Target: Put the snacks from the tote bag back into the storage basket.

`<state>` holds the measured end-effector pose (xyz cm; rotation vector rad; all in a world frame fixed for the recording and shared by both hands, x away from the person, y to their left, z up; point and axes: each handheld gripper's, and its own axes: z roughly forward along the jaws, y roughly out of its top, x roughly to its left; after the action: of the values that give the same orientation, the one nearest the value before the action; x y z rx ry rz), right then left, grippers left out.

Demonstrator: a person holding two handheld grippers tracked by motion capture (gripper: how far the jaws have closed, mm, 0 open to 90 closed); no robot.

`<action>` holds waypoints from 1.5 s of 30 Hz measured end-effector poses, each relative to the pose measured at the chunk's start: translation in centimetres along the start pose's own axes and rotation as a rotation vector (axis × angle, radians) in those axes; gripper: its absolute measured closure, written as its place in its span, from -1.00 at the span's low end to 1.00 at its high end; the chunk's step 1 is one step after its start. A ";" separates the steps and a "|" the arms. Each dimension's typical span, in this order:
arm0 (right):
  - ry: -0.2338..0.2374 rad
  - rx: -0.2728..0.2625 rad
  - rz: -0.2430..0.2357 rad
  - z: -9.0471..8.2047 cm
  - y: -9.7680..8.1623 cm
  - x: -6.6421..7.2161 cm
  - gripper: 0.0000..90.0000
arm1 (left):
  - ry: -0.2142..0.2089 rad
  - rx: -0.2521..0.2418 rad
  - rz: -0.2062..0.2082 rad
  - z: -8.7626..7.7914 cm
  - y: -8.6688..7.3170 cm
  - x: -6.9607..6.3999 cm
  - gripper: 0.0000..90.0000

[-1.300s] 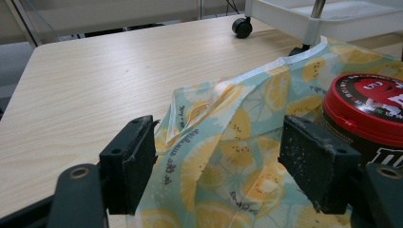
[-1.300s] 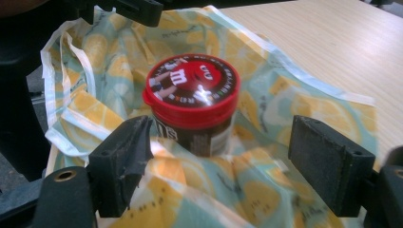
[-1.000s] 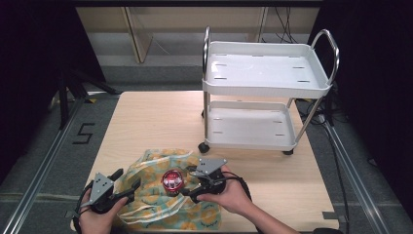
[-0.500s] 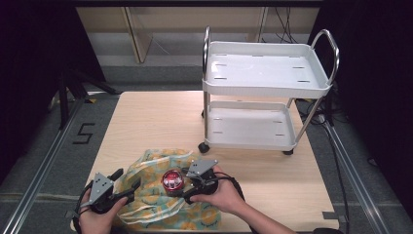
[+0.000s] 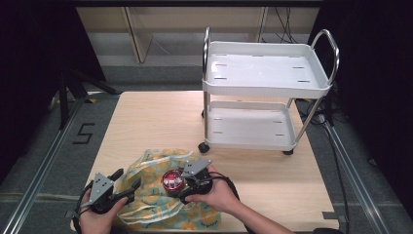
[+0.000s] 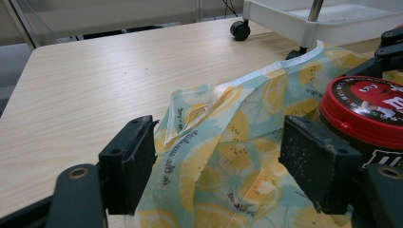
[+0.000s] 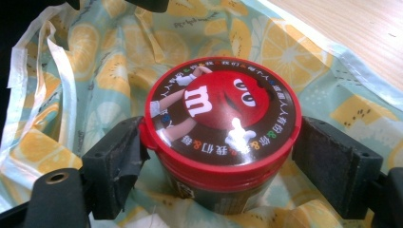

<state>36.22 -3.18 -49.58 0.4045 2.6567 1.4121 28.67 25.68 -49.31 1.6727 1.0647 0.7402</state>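
The wooden table (image 5: 160, 122) takes up the middle of the high view, and a white two-shelf cart (image 5: 265, 73) on castors stands on its upper right part. Lower left of centre in that view lies a plastic bag (image 5: 160, 207) printed with lemon slices, rumpled and partly open, with its handles loose along its left side.

The candy jar (image 7: 223, 128), dark-bodied with a red lid, sits upright over the bag in the lower middle of the high view. The right gripper (image 5: 187, 185) grips it: in the right gripper view the two jaws sit against opposite sides of the jar just under the lid's rim, closed onto it. The left gripper (image 6: 218, 171) rests at the bag's left edge with its jaws spread wide; in its own view a raised fold of the bag lies between them, touching neither that I can tell.

The jar looks rigid and light to middling in weight, but its round, glossy wall is likely slippery, so the hold just below the lid, where the rim can catch on the pads, seems the soundest place. The bag is thin, limp and slick; it will probably slump unless pinched at the doubled hem or a handle near the mouth, which looks like the best spot for the left gripper to take it.
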 end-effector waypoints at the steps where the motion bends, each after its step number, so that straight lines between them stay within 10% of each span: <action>1: -0.005 0.004 -0.015 0.2 0.0 -0.1 -0.56 | 0.002 0.000 -0.002 0.0 0.0 0.0 -0.40; 45: -0.031 -0.044 -0.072 -0.6 1.1 0.8 -0.42 | -0.002 0.000 0.003 0.0 0.0 -0.1 -0.40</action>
<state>35.51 -2.80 -48.34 0.3200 2.5835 1.4278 28.60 25.64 -49.30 1.6747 1.0609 0.7402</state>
